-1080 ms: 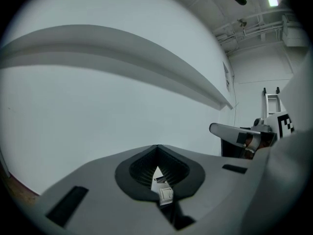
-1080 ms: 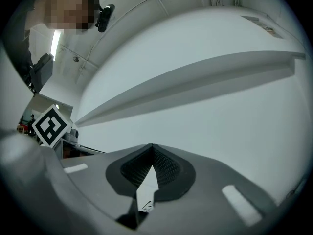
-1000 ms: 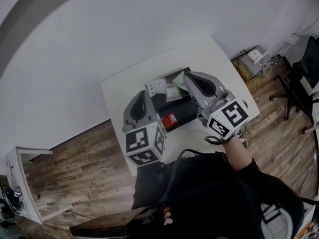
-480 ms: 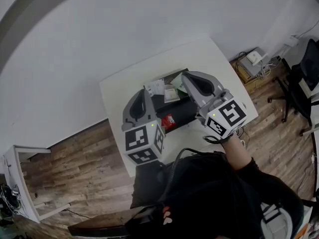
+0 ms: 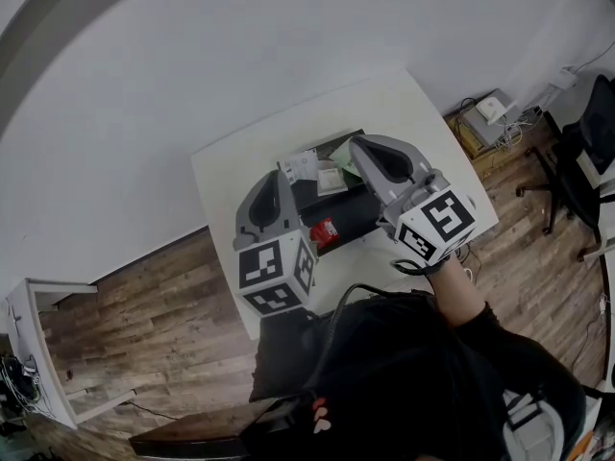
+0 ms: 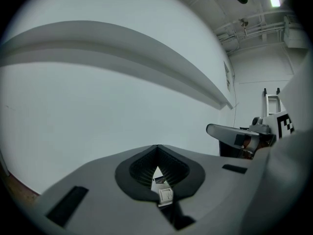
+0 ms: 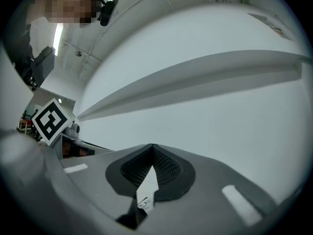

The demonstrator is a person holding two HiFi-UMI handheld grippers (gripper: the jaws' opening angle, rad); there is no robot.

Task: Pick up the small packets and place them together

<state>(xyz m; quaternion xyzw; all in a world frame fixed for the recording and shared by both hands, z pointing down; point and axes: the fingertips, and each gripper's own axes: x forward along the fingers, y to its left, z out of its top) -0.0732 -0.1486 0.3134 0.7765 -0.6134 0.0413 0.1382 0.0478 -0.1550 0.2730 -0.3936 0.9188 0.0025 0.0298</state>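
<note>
Setting: a white table (image 5: 231,171) is seen from above, with a black mat (image 5: 354,221) at its middle and small packets lying on and beside the mat.
Left gripper: the left gripper (image 5: 272,195) is held above the mat's left edge. Its jaws are pressed together and nothing is pinched; only a sliver of a packet below is seen through the slit.
Right gripper: the right gripper (image 5: 370,157) is held above the mat's far right corner, jaws likewise pressed together and empty.
Packets: two white packets (image 5: 303,168) lie side by side at the mat's far edge. A green packet (image 5: 344,154) is partly hidden under the right gripper, and a red packet (image 5: 325,230) lies apart, nearer the person.
Direction: the white packets look nearly square, with edges following the table's slant. The red packet is too small for its long axis to be judged.
Progress: the red packet is judged not yet gathered with the others.
Risk, jaws: a packet would be pushed rather than gripped if the jaws are lowered unopened.
Risk, thin packets: a flat packet could be slid across the mat, or its neighbour lifted with it.
Risk, crowding: the grippers are near each other, so a knock is possible.
</note>
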